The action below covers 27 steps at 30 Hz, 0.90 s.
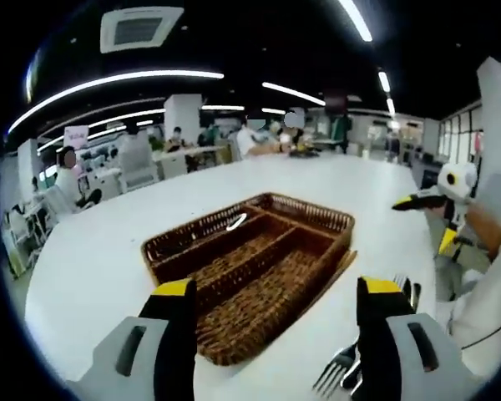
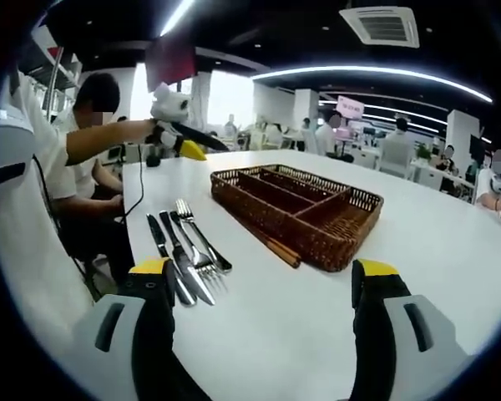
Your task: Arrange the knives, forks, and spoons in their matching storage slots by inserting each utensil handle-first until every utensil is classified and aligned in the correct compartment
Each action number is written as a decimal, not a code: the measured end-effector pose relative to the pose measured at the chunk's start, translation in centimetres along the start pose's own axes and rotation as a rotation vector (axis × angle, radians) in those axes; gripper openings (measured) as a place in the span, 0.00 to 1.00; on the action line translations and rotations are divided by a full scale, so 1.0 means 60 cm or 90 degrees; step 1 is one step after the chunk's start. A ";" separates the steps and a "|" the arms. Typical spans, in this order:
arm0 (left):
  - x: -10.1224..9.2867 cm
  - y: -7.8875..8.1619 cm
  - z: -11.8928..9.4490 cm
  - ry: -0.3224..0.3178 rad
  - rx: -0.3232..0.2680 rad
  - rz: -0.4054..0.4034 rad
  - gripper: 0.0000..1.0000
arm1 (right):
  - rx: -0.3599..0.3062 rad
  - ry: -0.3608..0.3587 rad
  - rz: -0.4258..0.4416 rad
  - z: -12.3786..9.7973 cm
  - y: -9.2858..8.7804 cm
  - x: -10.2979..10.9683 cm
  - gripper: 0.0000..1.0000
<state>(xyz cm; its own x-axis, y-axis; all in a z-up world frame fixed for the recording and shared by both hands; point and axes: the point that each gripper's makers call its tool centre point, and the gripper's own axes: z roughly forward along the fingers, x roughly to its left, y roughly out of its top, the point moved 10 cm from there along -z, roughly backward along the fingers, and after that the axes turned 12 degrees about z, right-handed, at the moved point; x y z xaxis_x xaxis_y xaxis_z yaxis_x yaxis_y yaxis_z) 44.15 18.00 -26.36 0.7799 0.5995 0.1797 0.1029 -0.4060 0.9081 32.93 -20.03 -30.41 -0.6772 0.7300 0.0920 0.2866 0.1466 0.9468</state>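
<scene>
Left gripper (image 1: 275, 302) wide open and empty above the table (image 1: 100, 251), wicker tray (image 1: 250, 267) just ahead between its jaws, forks (image 1: 338, 372) by its right jaw, right gripper (image 2: 263, 288) likewise gaping, empty, knives (image 2: 171, 255) and forks by its left jaw, tray ahead.

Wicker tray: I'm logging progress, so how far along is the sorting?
Barely started. The wicker tray seems to hold one pale utensil in a far slot. Nothing is in hand: left gripper and right gripper are open. Knives and forks lie on the table.
</scene>
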 end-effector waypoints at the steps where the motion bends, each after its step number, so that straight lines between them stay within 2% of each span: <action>1: -0.001 -0.002 -0.002 0.002 0.002 0.001 0.79 | 0.000 -0.004 0.001 0.000 0.000 -0.001 0.91; 7: -0.008 -0.011 -0.009 0.006 0.007 -0.005 0.80 | -0.003 -0.008 0.002 0.000 0.001 -0.004 0.91; 8: -0.016 -0.014 -0.018 0.001 -0.005 -0.028 0.80 | -0.004 -0.005 0.001 0.001 0.002 -0.003 0.91; 11: -0.022 -0.022 -0.027 0.010 -0.008 -0.039 0.79 | -0.001 -0.004 -0.001 0.003 0.002 -0.001 0.91; 27: -0.065 -0.042 -0.055 0.017 -0.013 -0.061 0.79 | -0.005 0.016 -0.006 0.014 0.005 0.009 0.91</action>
<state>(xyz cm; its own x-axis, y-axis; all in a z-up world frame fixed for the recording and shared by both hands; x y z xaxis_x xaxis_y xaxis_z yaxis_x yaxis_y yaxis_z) 38.82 18.96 -28.11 0.7499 0.6538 0.1013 0.1639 -0.3319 0.9290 33.23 -19.05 -30.35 -0.6961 0.7121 0.0912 0.2757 0.1478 0.9498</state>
